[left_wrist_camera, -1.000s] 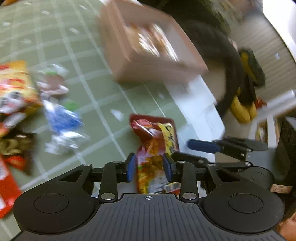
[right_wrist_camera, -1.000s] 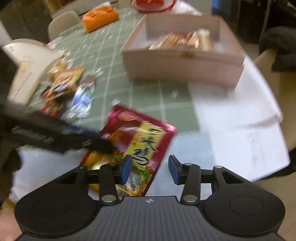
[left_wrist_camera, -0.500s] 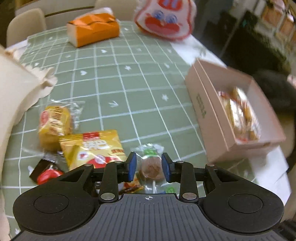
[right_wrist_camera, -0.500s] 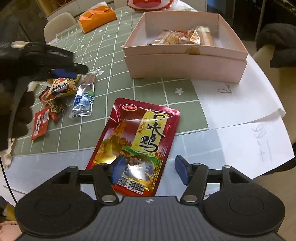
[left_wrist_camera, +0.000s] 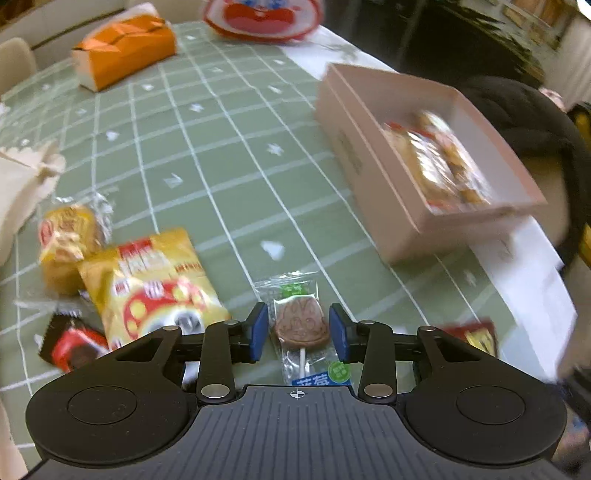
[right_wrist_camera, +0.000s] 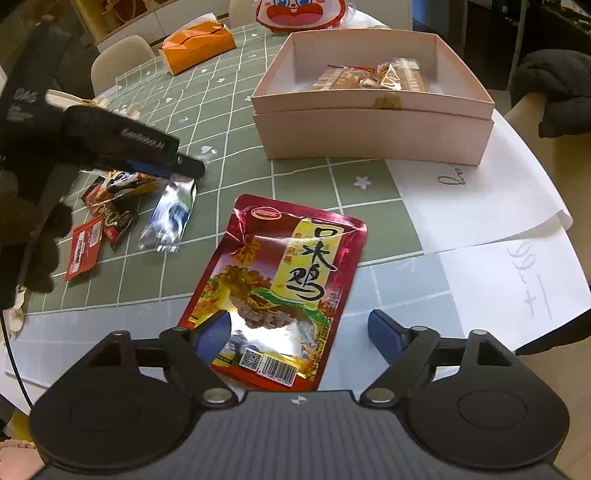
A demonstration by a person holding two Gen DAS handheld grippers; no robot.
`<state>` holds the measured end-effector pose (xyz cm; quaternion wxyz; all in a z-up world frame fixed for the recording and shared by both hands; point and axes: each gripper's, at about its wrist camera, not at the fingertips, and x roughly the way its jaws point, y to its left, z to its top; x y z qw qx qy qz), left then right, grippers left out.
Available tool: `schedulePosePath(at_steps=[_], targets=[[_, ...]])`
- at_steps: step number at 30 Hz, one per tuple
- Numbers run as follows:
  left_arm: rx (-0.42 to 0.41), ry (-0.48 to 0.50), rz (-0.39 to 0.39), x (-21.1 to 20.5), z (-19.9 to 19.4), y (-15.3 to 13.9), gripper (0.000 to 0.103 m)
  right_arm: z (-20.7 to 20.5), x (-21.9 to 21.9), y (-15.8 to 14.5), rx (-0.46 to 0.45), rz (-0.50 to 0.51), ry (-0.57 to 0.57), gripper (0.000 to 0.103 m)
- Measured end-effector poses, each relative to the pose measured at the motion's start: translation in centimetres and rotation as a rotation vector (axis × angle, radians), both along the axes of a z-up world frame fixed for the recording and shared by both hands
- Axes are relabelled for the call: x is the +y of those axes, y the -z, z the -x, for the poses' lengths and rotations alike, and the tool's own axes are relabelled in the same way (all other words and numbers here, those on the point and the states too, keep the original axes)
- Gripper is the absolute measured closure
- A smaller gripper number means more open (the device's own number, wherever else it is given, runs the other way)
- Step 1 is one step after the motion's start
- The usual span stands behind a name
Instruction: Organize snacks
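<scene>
My left gripper [left_wrist_camera: 299, 330] is open with its blue pads on either side of a wrapped brown lollipop [left_wrist_camera: 302, 322] on the green checked cloth. It also shows in the right wrist view [right_wrist_camera: 162, 162], above the snack pile. My right gripper [right_wrist_camera: 299, 332] is open wide and low over a big red and yellow chicken pouch [right_wrist_camera: 280, 280], whose lower end lies between the jaws. The pink box [right_wrist_camera: 373, 122], [left_wrist_camera: 373, 184] holds several wrapped snacks [right_wrist_camera: 373, 77].
To the left lie a yellow packet [left_wrist_camera: 147, 280], a wrapped cake [left_wrist_camera: 66, 236], a dark red candy [left_wrist_camera: 72, 349], a silver-blue wrapper [right_wrist_camera: 170, 218] and a red bar [right_wrist_camera: 85, 247]. An orange tissue box [left_wrist_camera: 123, 55] and a cartoon bag [right_wrist_camera: 299, 13] stand at the far end. White paper sheets [right_wrist_camera: 491, 236] cover the right.
My left gripper let go of the red pouch, swung left to the snack pile and now frames the lollipop. My right gripper opened wider around the pouch's lower end.
</scene>
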<state>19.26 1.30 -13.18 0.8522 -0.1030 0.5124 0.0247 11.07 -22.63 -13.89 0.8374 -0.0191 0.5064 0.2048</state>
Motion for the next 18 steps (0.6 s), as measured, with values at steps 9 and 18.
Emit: schedulePosePath(at_steps=[9, 18], targets=[[0.056, 0.048, 0.007, -0.2, 7.4, -0.2, 0.080, -1.6, -1.5, -0.1, 0.097, -0.146, 0.154, 0.012], [0.058, 0.020, 0.127, 1.8, 9.2, 0.0, 0.079, -3.2, 3.0, 0.2, 0.060, -0.018, 0.311, 0.006]])
